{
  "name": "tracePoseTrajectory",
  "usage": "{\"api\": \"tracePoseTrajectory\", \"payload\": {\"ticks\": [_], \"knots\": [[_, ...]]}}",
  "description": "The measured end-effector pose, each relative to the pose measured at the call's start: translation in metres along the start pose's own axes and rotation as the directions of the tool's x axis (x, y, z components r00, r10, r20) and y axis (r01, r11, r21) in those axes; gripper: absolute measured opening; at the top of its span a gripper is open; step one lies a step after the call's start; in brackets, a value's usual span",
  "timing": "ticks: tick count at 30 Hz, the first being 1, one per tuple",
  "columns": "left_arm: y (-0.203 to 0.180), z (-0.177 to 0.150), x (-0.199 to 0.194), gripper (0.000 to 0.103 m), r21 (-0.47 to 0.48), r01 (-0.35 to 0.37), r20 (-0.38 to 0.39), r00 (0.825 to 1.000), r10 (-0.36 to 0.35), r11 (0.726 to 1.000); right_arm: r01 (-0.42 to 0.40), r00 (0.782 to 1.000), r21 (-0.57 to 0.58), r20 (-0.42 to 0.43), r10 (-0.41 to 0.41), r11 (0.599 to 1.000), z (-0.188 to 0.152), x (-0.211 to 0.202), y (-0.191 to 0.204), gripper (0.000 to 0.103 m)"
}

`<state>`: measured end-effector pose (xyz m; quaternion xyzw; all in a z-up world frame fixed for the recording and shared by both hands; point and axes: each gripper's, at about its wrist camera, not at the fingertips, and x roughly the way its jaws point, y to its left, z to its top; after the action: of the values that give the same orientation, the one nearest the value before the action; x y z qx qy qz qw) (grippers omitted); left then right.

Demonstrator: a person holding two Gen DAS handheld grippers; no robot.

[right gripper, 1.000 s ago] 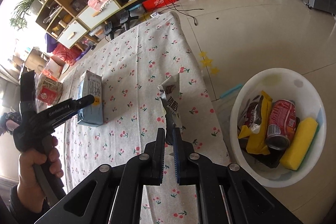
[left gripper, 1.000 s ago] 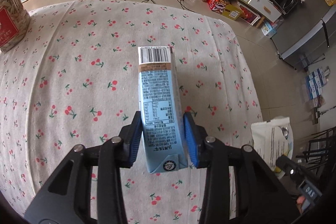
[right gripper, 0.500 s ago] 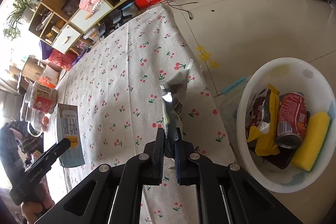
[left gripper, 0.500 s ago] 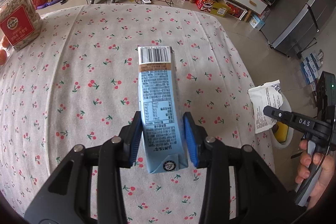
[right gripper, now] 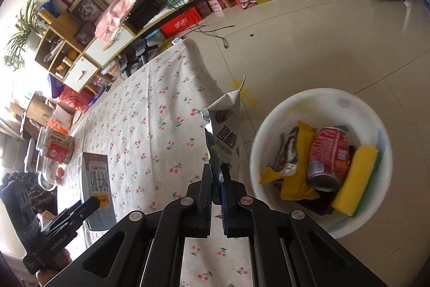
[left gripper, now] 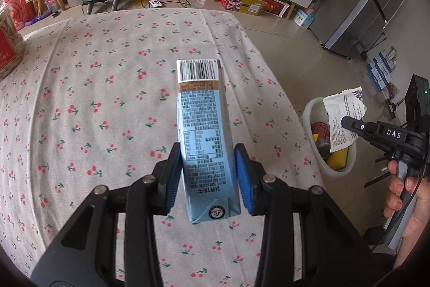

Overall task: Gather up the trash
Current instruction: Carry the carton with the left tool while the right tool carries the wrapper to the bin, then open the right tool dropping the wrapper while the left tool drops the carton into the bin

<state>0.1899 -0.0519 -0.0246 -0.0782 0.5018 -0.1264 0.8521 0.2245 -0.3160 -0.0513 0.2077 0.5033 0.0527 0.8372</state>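
The left claw (left gripper: 208,174) is clamped on a light-blue drink carton (left gripper: 203,131), its blue pads pressed against the carton's two long sides; the carton is held off the tabletop (left gripper: 94,98), barcode end pointing away from the camera, above the cherry-print cloth that covers the tabletop. The white basin (right gripper: 319,101) stands on the floor just off the tabletop's right edge. In it lie a red drink can (right gripper: 329,158), a yellow sponge (right gripper: 354,179) just right of the can, and yellow and dark wrappers (right gripper: 295,166) to the can's left. The right claw (right gripper: 216,176) is pinched shut on the lower end of a white snack wrapper (right gripper: 225,131), which stands up from the fingertips between the tabletop's edge and the basin's rim, not yet inside the basin. From the left wrist view the wrapper (left gripper: 342,120) hangs in front of the basin (left gripper: 313,109). A clear jar with a red label (right gripper: 57,149) stands on the tabletop at the far side from the basin.
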Motion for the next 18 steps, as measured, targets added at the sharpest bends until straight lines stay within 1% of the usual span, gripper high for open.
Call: {"api": "tracePoseTrajectory", "payload": {"ticks": [4, 9, 12, 13, 14, 16, 18], "knots": [[-0.025, 0.000, 0.007, 0.041, 0.032, 0.029, -0.005, 1.000, -0.029, 0.999, 0.022, 1.000, 0.066, 0.004, -0.023, 0.998, 0.003, -0.012, -0.039, 0.006], [-0.053, -0.001, 0.017, 0.041, 0.060, 0.065, -0.018, 0.998, -0.064, 0.996, 0.012, 1.000, 0.105, -0.008, -0.011, 0.994, 0.004, -0.012, -0.063, 0.009], [-0.069, -0.002, 0.021, 0.041, 0.087, 0.082, -0.027, 0.996, -0.080, 0.993, 0.012, 1.000, 0.135, -0.020, -0.009, 0.991, 0.005, -0.009, -0.072, 0.020], [-0.074, -0.002, 0.022, 0.041, 0.097, 0.087, -0.029, 0.996, -0.085, 0.991, 0.012, 1.000, 0.145, -0.020, -0.009, 0.989, 0.005, -0.010, -0.076, 0.028], [-0.080, -0.001, 0.023, 0.041, 0.106, 0.094, -0.031, 0.995, -0.091, 0.990, 0.011, 1.000, 0.154, -0.017, -0.009, 0.988, 0.005, -0.012, -0.078, 0.039], [-0.090, 0.001, 0.028, 0.041, 0.125, 0.104, -0.038, 0.994, -0.100, 0.987, 0.009, 1.000, 0.166, -0.001, -0.009, 0.986, 0.004, -0.017, -0.084, 0.051], [-0.103, 0.002, 0.033, 0.041, 0.146, 0.114, -0.047, 0.993, -0.109, 0.983, 0.010, 1.000, 0.168, 0.005, -0.011, 0.986, 0.001, -0.023, -0.089, 0.051]]}}
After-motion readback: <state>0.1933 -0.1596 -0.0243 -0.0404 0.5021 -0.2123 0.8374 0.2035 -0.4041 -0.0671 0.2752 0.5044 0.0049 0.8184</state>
